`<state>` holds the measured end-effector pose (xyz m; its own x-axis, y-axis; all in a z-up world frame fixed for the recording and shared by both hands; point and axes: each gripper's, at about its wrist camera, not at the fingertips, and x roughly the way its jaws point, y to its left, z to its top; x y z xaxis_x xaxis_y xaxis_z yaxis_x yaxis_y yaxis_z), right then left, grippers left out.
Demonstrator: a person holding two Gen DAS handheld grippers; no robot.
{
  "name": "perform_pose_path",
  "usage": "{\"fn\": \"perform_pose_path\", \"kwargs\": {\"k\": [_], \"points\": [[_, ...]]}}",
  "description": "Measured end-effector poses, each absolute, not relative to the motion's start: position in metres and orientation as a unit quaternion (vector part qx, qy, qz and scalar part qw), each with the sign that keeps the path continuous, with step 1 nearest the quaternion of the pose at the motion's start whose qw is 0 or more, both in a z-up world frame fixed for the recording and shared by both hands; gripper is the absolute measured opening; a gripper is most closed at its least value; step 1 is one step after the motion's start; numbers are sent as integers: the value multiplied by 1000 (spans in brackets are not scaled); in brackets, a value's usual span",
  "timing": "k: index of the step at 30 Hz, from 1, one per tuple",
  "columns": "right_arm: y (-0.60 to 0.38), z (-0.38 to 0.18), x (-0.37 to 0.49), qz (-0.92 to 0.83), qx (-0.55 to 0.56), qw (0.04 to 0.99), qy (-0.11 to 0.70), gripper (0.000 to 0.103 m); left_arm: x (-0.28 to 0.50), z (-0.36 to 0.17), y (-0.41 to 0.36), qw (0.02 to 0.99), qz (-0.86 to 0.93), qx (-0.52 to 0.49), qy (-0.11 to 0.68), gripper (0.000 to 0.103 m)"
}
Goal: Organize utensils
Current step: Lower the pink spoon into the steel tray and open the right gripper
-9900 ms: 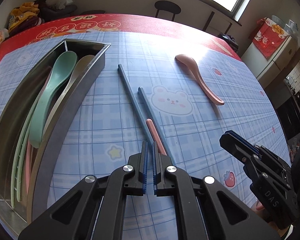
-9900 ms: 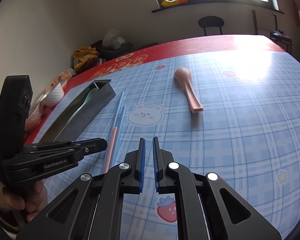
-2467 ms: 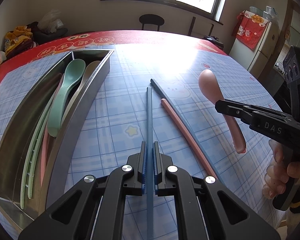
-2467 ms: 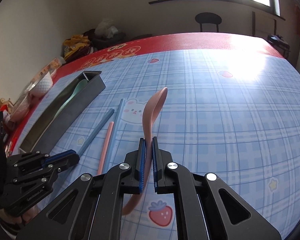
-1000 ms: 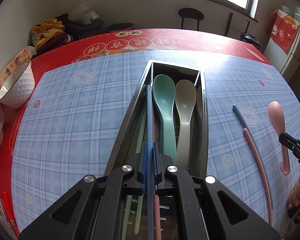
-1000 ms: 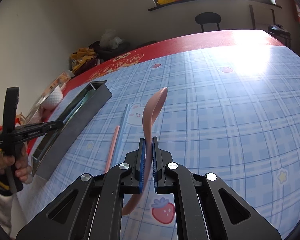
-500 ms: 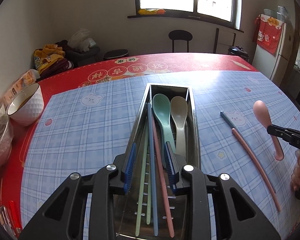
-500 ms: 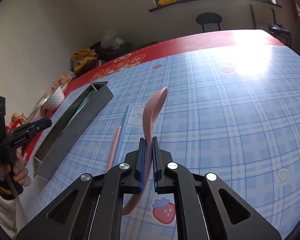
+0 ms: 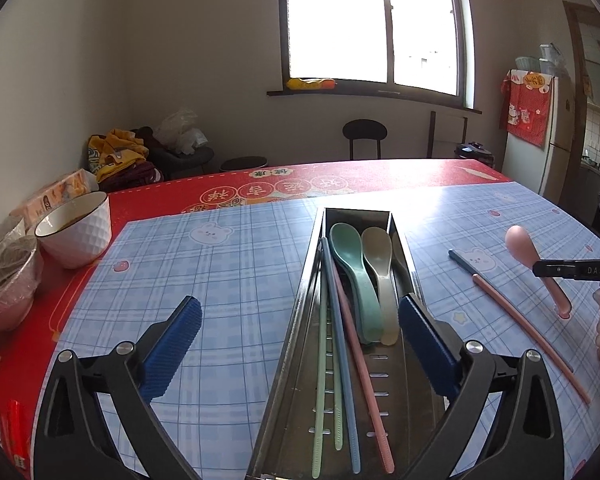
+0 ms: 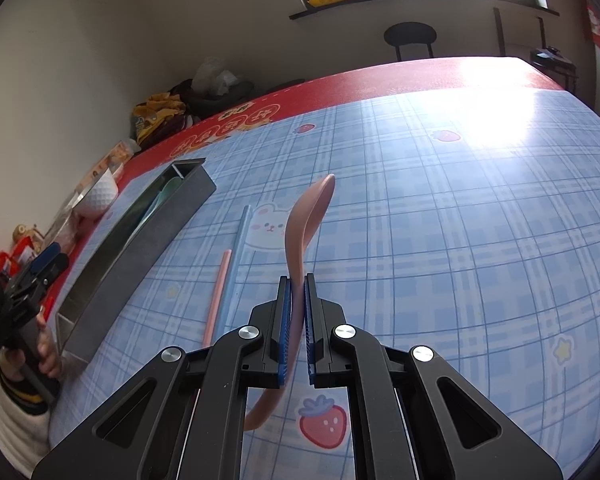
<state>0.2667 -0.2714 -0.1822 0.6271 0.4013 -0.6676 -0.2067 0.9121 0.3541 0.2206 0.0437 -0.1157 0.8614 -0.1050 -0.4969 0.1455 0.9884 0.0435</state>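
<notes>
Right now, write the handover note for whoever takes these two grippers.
Left gripper: jaws opening, nothing between them, above the metal tray.
Right gripper: shut on the pink spoon, held off the table.
In the tray: green spoon, beige spoon, two green chopsticks, one blue chopstick, one pink chopstick.
Left to do: the blue chopstick and pink chopstick lying on the mat, and the held spoon, go into the tray.

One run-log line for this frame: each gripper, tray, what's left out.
left gripper: opening, empty | right gripper: shut on pink spoon | tray: spoons, chopsticks | on table: blue chopstick, pink chopstick
</notes>
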Motion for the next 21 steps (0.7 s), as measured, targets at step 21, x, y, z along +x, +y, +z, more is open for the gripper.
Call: {"fn": "perform_pose_path", "kwargs": {"k": [21], "points": [[-104, -121, 329, 199, 58, 876, 435, 7, 219, -113, 80, 962, -48, -46, 265, 97]]}}
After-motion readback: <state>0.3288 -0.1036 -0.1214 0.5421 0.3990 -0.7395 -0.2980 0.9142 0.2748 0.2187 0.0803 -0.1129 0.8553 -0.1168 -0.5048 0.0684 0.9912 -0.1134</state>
